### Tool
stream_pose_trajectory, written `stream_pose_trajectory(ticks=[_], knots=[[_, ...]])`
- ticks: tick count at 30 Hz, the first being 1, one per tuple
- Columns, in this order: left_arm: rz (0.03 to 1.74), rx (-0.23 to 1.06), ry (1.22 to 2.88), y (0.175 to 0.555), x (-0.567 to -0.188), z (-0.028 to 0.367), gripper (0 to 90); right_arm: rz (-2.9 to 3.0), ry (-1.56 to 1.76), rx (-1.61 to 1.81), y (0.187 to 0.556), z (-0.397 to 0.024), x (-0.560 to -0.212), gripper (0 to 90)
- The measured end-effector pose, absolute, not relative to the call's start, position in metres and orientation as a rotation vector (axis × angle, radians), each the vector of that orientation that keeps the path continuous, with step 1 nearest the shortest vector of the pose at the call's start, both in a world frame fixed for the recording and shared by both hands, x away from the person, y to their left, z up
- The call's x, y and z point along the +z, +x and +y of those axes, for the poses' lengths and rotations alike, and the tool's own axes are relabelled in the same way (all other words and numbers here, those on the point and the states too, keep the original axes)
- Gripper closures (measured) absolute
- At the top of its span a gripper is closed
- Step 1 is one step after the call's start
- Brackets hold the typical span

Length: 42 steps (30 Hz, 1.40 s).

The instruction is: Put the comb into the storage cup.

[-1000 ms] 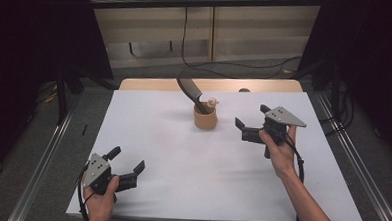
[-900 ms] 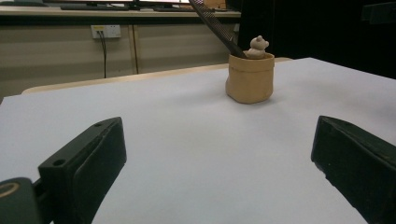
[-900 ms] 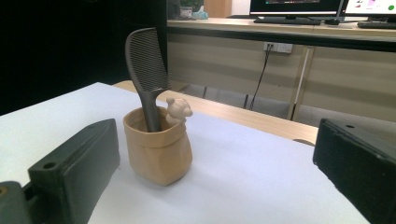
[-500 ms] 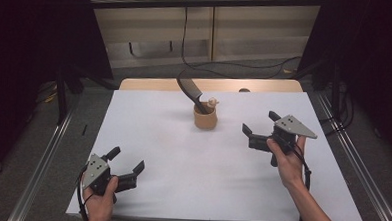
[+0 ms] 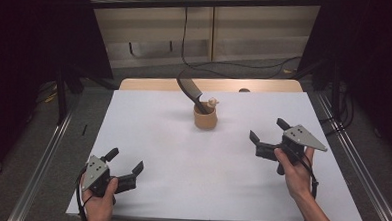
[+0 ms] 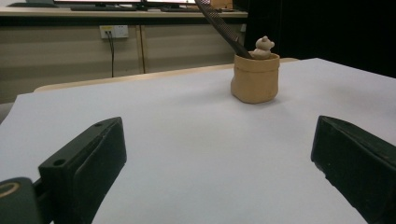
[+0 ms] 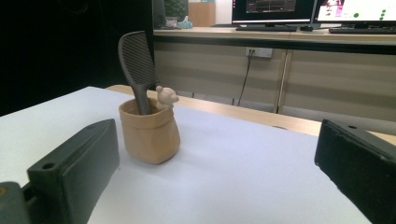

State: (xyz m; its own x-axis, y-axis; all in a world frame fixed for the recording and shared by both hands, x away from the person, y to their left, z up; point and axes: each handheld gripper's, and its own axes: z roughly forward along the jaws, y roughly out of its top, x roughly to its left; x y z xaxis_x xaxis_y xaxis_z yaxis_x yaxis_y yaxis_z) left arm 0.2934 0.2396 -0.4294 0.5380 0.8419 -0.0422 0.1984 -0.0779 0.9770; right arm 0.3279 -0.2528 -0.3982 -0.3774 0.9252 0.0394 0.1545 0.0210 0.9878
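Claws (image 5: 269, 136) gape; pouch (image 5: 205, 118) holds comb (image 5: 190, 90), figurine (image 5: 213, 102).

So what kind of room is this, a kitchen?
Probably a lab or workshop, not a kitchen: computer monitors on a long wooden bench, a wall power socket, and a white-covered test table.

White desk (image 5: 152, 138) at center. Black cable (image 5: 184, 37) at 12 o'clock, running down the beige wall panel (image 5: 247, 27). Metal rails (image 5: 39, 168) on the floor at 9 and 3 o'clock. Right gripper view: monitors (image 7: 275, 10) at 1 o'clock, wall socket (image 7: 260, 52) below
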Motion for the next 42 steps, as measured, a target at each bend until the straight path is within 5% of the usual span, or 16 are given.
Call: stream_pose_trajectory(ticks=[42], knots=[[0.912,0.689,1.583,0.289,-0.427,0.235,3.4,1.584,1.106,1.355,0.265,-0.288,-0.419,0.0]])
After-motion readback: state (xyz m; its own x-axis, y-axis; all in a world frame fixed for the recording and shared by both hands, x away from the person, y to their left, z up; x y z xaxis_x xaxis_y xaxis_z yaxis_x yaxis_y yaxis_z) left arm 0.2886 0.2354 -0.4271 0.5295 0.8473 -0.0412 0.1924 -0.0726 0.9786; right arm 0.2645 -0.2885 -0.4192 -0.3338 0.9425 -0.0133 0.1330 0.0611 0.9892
